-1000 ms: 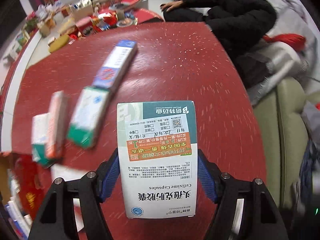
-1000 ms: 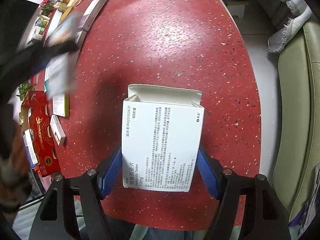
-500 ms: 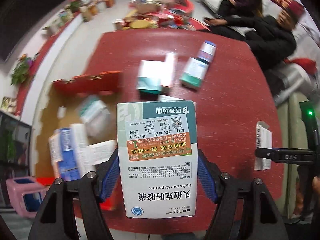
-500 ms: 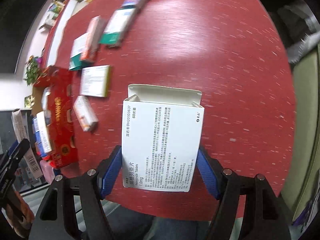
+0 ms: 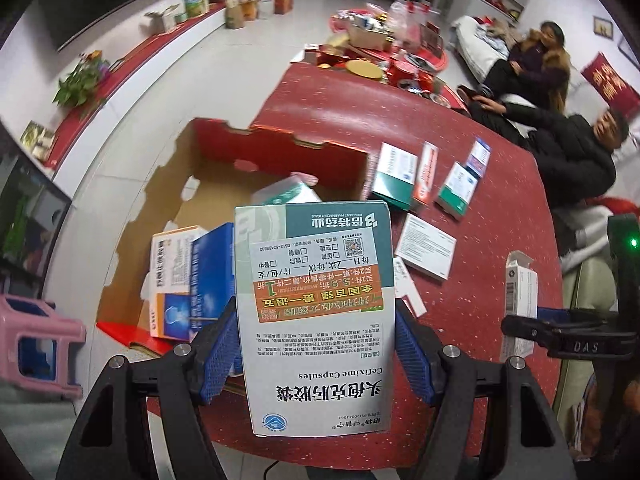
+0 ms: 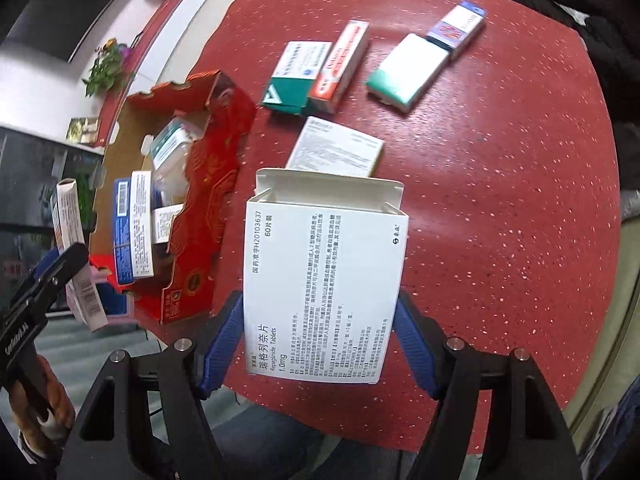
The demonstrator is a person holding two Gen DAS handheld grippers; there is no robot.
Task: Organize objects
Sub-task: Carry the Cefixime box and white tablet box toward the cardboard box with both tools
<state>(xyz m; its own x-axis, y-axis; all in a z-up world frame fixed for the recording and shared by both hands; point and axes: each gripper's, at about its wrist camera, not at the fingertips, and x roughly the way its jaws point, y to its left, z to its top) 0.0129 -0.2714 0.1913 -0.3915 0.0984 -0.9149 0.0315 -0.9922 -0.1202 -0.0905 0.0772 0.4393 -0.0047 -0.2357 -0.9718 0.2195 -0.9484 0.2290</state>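
Left claw: our left claw [image 5: 316, 344] is clamped on the Cefixime Capsules box [image 5: 314, 312], blue pads pressing both long sides.
Cefixime Capsules box: we hold it in the air above the near edge of the red carton [image 5: 280, 148], which sits off the left end of the worktop [image 5: 500, 208].
Right claw: our right claw [image 6: 320, 344] is clamped on the white Repaglinide Tablets box [image 6: 324, 296], its top flap standing open.
White Repaglinide Tablets box: we hold it over the red worktop, to the right of the carton.
Red carton: open-topped, with several medicine boxes already standing inside, a blue one [image 5: 212, 276] among them.
Worktop: five more boxes lie loose on it, among them a green-and-white one [image 6: 298, 76] touching an orange one [image 6: 342, 66], and a white one [image 6: 334, 150] just beyond our right-hand box.
Background: we see two people seated on a sofa beyond the worktop.
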